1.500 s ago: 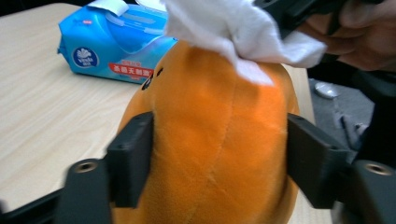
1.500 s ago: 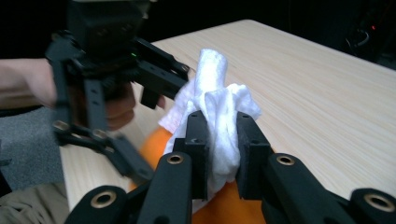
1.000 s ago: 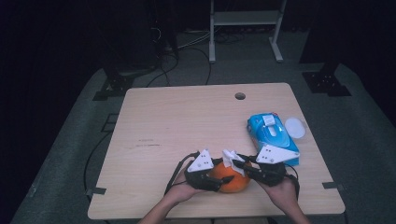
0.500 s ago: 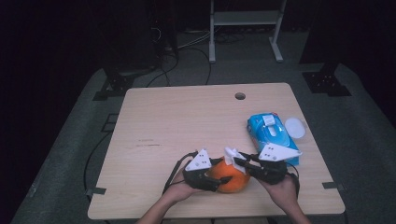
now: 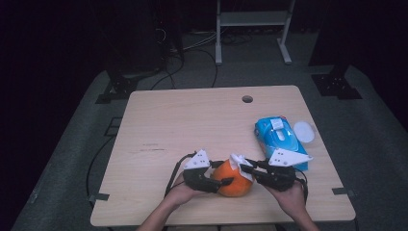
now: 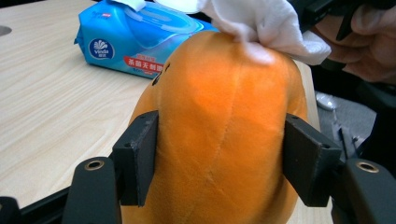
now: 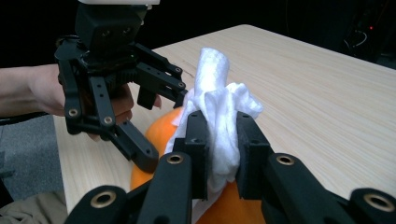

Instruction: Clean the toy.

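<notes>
Moved: your left gripper (image 5: pixel 219 181) fingers eased slightly wider, flanking one orange plush (image 5: pixel 233 180).
Right gripper (image 5: pixel 246 169): fingers pinch one white wipe (image 7: pixel 218 116).
Packs: one blue wipe pack (image 5: pixel 280 139).

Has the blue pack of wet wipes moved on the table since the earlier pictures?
No. The blue pack of wet wipes lies at the same spot near the table's right edge, beside the white lid.

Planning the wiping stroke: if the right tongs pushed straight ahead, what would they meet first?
Probably the left tongs, which sit just past the white wipe on the orange toy; depth is unclear.
</notes>
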